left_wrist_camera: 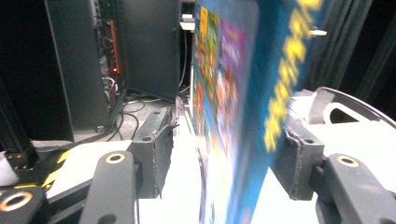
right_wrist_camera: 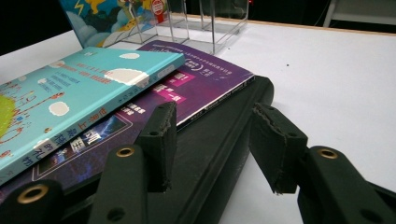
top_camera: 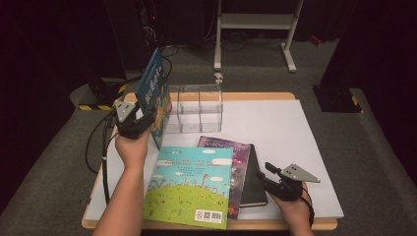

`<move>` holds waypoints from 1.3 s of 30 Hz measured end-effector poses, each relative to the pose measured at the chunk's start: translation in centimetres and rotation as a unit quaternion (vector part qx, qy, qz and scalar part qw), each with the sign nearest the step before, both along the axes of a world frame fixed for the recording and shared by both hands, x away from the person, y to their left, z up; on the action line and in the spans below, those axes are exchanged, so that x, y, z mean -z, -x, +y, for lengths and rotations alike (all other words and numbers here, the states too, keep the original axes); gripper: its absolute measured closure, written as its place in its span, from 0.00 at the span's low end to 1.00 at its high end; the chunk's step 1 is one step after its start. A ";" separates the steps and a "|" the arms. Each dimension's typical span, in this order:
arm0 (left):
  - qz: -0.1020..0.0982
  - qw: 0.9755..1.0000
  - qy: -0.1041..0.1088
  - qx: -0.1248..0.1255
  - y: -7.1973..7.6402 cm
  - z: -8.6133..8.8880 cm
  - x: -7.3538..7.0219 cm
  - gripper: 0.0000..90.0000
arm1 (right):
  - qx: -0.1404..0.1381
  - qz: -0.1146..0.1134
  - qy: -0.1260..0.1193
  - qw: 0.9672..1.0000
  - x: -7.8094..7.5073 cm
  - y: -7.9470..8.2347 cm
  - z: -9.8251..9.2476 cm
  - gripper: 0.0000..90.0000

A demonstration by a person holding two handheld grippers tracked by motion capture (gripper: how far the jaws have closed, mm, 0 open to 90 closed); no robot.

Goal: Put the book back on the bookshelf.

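the blue picture book (top_camera: 153,93) stands upright on its edge at the table's far left, tilted a little, its cover bearing yellow lettering and bright cartoon art, just beside the clear acrylic divider rack (top_camera: 199,108). the black notebook (top_camera: 254,179) lies flat at the bottom of a stack, under a purple book (top_camera: 239,157) and a sky-and-grass picture book (top_camera: 192,184).

The blue picture book (left_wrist_camera: 233,107) is blurred and cut off at the top edge in the left gripper view, its title unreadable, while the black notebook (top_camera: 254,183) lies mostly hidden under the purple book (top_camera: 237,162).
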State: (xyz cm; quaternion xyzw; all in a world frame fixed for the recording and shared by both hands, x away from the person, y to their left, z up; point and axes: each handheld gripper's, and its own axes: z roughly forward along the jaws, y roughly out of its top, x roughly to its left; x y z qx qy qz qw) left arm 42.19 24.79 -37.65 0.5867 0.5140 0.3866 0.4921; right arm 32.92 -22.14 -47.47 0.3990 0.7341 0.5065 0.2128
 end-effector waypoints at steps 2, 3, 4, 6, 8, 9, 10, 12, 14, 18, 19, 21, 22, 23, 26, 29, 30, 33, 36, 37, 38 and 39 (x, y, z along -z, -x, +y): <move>0.008 1.000 0.000 0.012 0.7 0.1 0.5 0.46 | -0.001 0.000 0.002 1.000 0.0 0.0 0.2 0.55; 0.012 1.000 -0.002 0.017 1.2 0.2 0.9 0.46 | -0.003 0.000 0.003 1.000 0.0 0.1 0.2 0.55; 0.013 1.000 -0.005 0.022 1.7 0.2 1.3 0.46 | -0.003 0.000 0.003 1.000 0.0 0.1 0.3 0.55; 0.033 0.999 -0.004 0.035 2.8 0.4 2.6 0.44 | -0.005 0.001 0.006 1.000 0.0 0.1 0.5 0.55; 0.047 0.998 0.001 0.045 3.4 0.6 3.4 0.43 | -0.007 0.002 0.008 1.000 0.0 0.2 0.8 0.54; 0.059 0.997 0.006 0.056 3.9 0.8 4.2 0.42 | -0.009 0.002 0.009 1.000 0.0 0.2 0.9 0.54; 0.069 0.996 0.006 0.061 4.4 0.9 4.9 0.42 | -0.010 0.001 0.010 1.000 0.0 0.3 1.1 0.54; 0.087 0.994 0.013 0.071 5.3 1.1 6.1 0.42 | -0.013 -0.002 0.014 1.000 0.0 0.4 1.4 0.54; 0.115 0.989 0.029 0.089 6.2 1.2 7.7 0.42 | -0.016 -0.003 0.014 1.000 -0.1 0.5 1.8 0.54; 0.180 0.976 0.038 0.114 8.1 1.3 10.7 0.43 | -0.029 -0.006 0.018 0.999 -0.2 0.8 2.9 0.53; 0.189 0.974 0.042 0.117 8.4 1.2 11.1 0.43 | -0.033 -0.007 0.021 0.999 -0.3 0.9 3.2 0.53; 0.205 0.970 0.043 0.126 9.2 1.1 11.9 0.42 | -0.039 -0.011 0.025 0.999 -0.3 1.1 3.8 0.53; 0.213 0.967 0.046 0.130 9.5 1.0 12.2 0.42 | -0.041 -0.013 0.026 0.999 -0.3 1.2 4.1 0.53; 0.218 0.965 0.052 0.137 9.7 0.9 12.5 0.42 | -0.044 -0.013 0.027 0.999 -0.3 1.2 4.4 0.53; 0.229 0.961 0.056 0.141 10.0 0.7 13.0 0.42 | -0.056 -0.012 0.030 0.998 -0.4 1.4 5.2 0.53; 0.242 0.956 0.088 0.142 9.9 1.2 13.2 0.43 | -0.059 -0.017 0.038 0.997 -0.4 1.3 5.8 0.53; 0.243 0.955 0.090 0.143 9.9 1.2 13.3 0.43 | -0.060 -0.016 0.038 0.997 -0.5 1.2 5.9 0.53; 0.244 0.955 0.089 0.142 9.9 1.1 13.2 0.44 | -0.067 -0.011 0.035 0.997 -0.6 0.9 6.5 0.53; 0.247 0.954 0.090 0.145 10.0 1.0 13.2 0.44 | -0.074 -0.006 0.044 0.996 -0.4 0.8 7.0 0.53; 0.246 0.954 0.088 0.148 10.1 0.9 13.2 0.44 | -0.073 -0.004 0.048 0.996 -0.4 0.8 7.0 0.53; 0.246 0.953 0.090 0.155 10.1 0.7 13.2 0.44 | -0.073 -0.003 0.046 0.996 -0.4 0.7 7.0 0.53; 0.246 0.952 0.089 0.157 10.1 0.6 13.2 0.45 | -0.070 0.001 0.042 0.997 -0.5 0.6 6.8 0.53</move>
